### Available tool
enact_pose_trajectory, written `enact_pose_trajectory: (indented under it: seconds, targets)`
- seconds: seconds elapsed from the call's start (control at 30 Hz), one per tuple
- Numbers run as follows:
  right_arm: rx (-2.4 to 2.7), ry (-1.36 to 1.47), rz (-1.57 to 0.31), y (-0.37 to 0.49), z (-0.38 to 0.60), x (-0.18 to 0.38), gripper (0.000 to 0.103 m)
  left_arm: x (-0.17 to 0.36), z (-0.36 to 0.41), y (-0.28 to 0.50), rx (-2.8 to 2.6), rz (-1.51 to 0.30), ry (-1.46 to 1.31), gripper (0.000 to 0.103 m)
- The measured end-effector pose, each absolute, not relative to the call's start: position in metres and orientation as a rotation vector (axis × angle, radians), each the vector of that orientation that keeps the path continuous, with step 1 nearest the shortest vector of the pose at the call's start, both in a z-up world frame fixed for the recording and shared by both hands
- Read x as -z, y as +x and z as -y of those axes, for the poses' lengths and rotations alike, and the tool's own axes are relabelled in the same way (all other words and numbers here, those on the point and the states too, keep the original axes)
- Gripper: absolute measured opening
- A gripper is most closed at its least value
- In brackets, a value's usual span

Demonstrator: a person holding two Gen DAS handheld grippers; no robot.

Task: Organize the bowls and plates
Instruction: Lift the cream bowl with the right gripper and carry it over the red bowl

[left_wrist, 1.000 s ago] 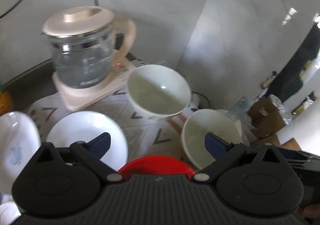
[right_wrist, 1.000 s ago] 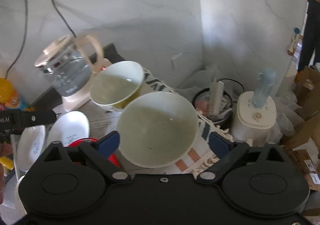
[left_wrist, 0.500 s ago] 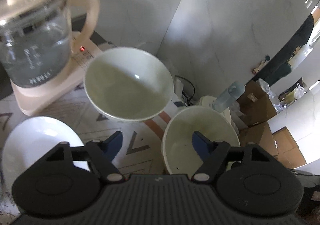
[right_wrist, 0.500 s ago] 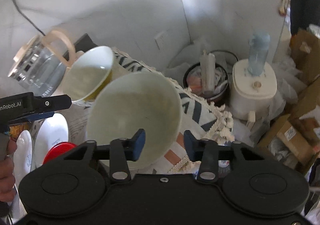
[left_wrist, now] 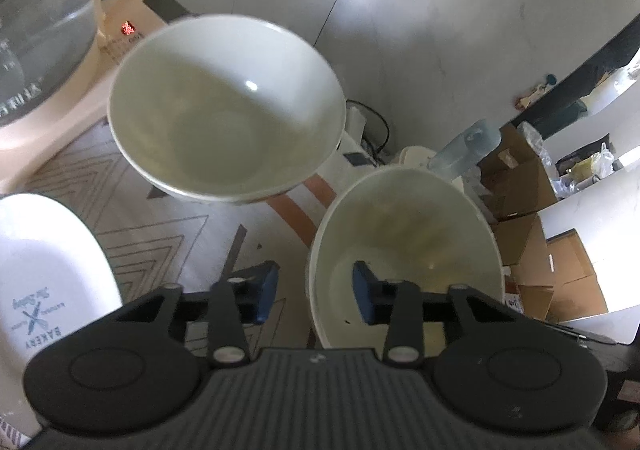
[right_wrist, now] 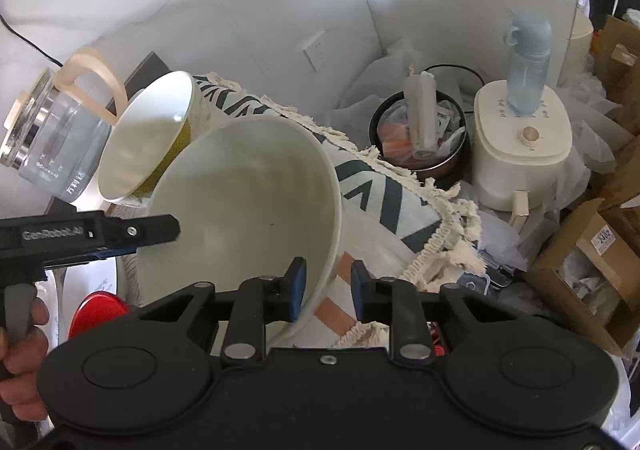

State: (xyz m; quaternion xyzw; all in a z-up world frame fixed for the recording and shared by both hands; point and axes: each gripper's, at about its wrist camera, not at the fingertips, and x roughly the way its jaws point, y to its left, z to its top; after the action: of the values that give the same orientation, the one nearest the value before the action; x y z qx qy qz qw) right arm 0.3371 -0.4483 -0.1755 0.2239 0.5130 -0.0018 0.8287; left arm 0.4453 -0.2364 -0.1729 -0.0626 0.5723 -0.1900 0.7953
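The left hand-held gripper (left_wrist: 314,296) is closing across the near rim of the nearer bowl (left_wrist: 404,246), one blue pad inside, one outside; the pads are not yet pressing on the wall. The right hand-held gripper (right_wrist: 326,292) is closing over the same bowl's opposite rim (right_wrist: 240,205), wall between its pads, a gap still showing. To do this well, both pinches should seat squarely and deep on the rim before any lift, since glazed ceramic will probably slip. This bowl is sitting at the desk's fringed cloth edge (right_wrist: 432,234), with clutter below, so moving inward looks safer. Just beyond, the second bowl (left_wrist: 224,109) is standing near the glass kettle (left_wrist: 44,41); a white plate (left_wrist: 48,262) is lying left, leaving little open room.
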Motion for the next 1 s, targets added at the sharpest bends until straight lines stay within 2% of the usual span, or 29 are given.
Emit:
enact_pose_trajectory:
  seconds: [0.17,0.4,1.0]
  targets:
    - [-0.013,0.469,-1.099,0.345,0.446,0.184,0.019,0.187,0.243,0.447,0.41,-1.271,-0.132,0.015]
    - [-0.015,0.433,-1.08,0.345,0.446,0.178,0.017,0.172,0.249,0.439,0.404,-1.207,-0.107,0.015]
    - [-0.146,0.393,-0.919,0.349,0.437,0.118,0.017,0.104,0.223,0.413,0.288,-1.051,-0.186,0.015]
